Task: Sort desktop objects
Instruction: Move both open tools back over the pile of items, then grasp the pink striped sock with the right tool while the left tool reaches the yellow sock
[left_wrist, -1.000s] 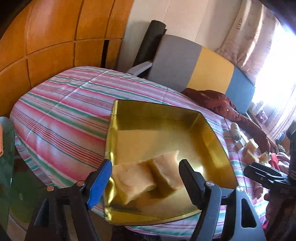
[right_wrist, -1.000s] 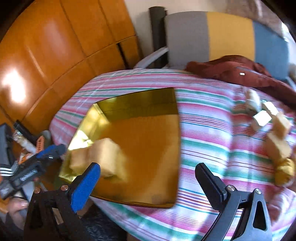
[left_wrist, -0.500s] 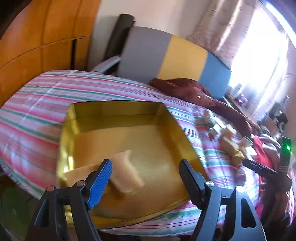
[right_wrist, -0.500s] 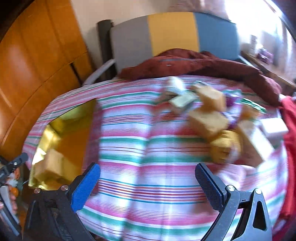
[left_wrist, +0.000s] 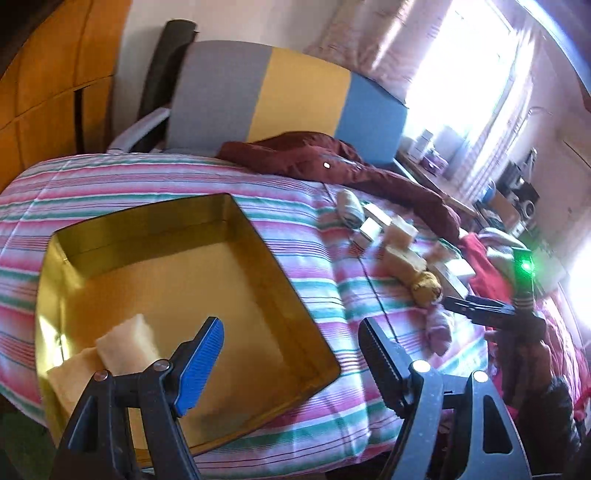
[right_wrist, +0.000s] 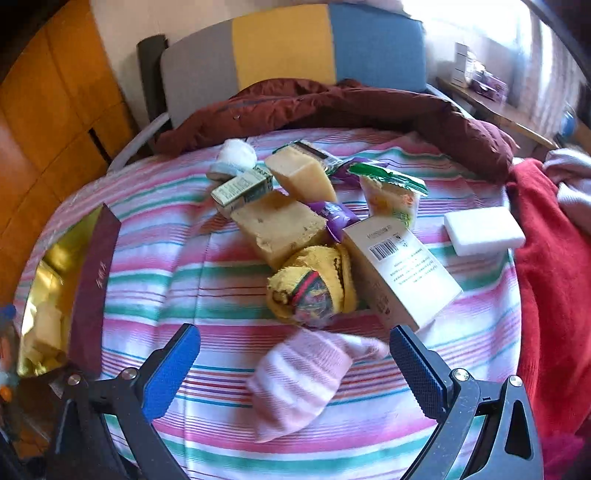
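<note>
The right gripper (right_wrist: 295, 373), jaws spread and empty, is hovering over a pink sock (right_wrist: 303, 380) near the striped bedspread's (right_wrist: 184, 295) front edge; soft fabric may slip a shallow pinch.

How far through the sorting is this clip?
Early. Two sponge blocks already lie in the gold box. Both the left gripper and right gripper are open and empty. The pink sock, more sponges and cartons remain on the striped cover.

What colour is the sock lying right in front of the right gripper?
The sock is pale pink with white stripes, best seen in the right wrist view.
</note>
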